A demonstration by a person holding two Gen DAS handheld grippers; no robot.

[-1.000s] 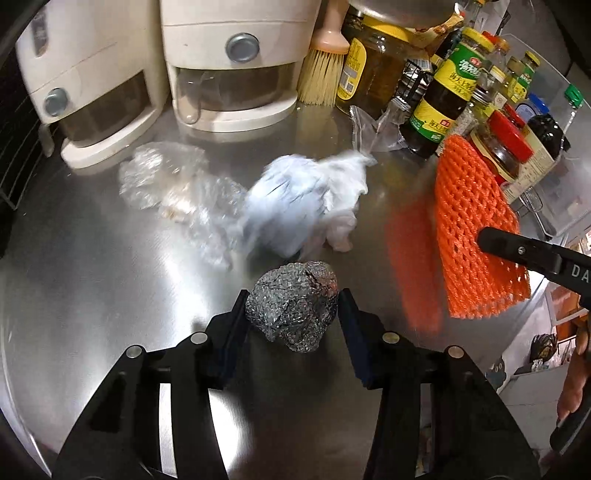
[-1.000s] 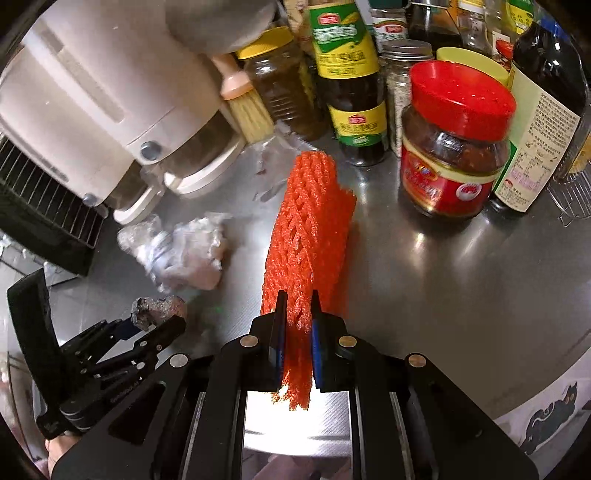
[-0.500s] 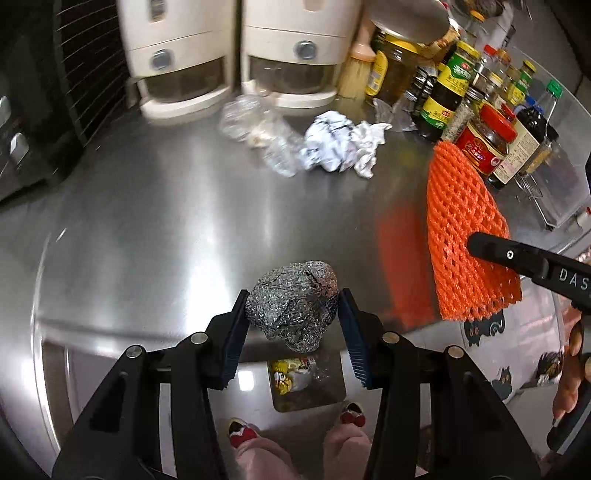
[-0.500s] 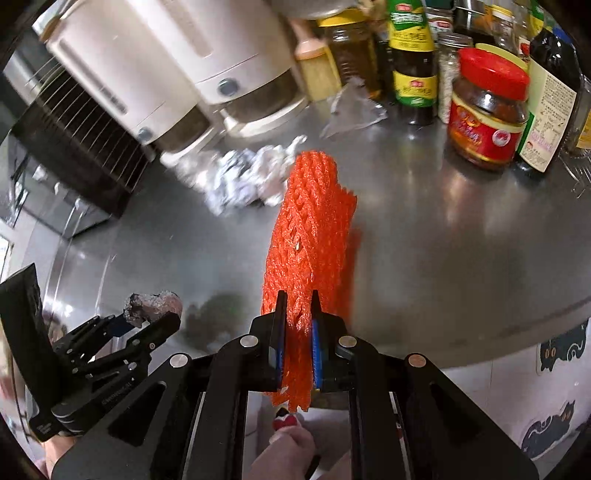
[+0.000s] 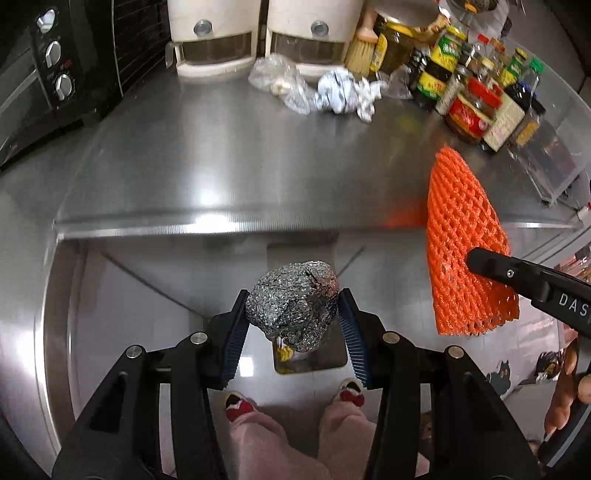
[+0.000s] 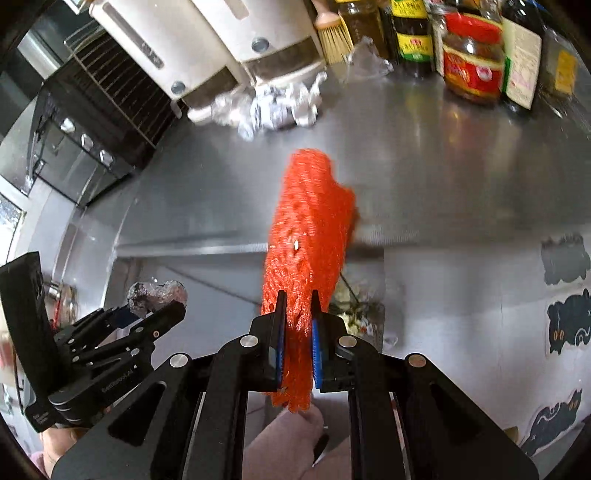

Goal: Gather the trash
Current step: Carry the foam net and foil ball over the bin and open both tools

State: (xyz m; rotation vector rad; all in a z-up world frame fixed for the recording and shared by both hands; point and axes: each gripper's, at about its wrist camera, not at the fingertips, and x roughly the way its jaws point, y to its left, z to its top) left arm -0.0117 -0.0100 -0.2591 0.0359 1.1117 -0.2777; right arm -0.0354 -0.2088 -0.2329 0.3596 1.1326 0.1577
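Note:
My left gripper is shut on a crumpled foil ball and holds it in the air past the steel counter's front edge, above an open trash bin on the floor. My right gripper is shut on an orange foam net, also off the counter edge; the net shows in the left wrist view. The foil ball and left gripper show at the left of the right wrist view. Crumpled white paper and clear plastic wrap lie at the back of the counter.
Two cream appliances and a brush stand at the back. Sauce bottles and jars crowd the back right. A black oven stands at the left. The person's legs and slippers are below.
Both grippers have pulled back from over the counter to beyond its front edge, still holding the foil ball and the orange net. The floor and bin have come into view.

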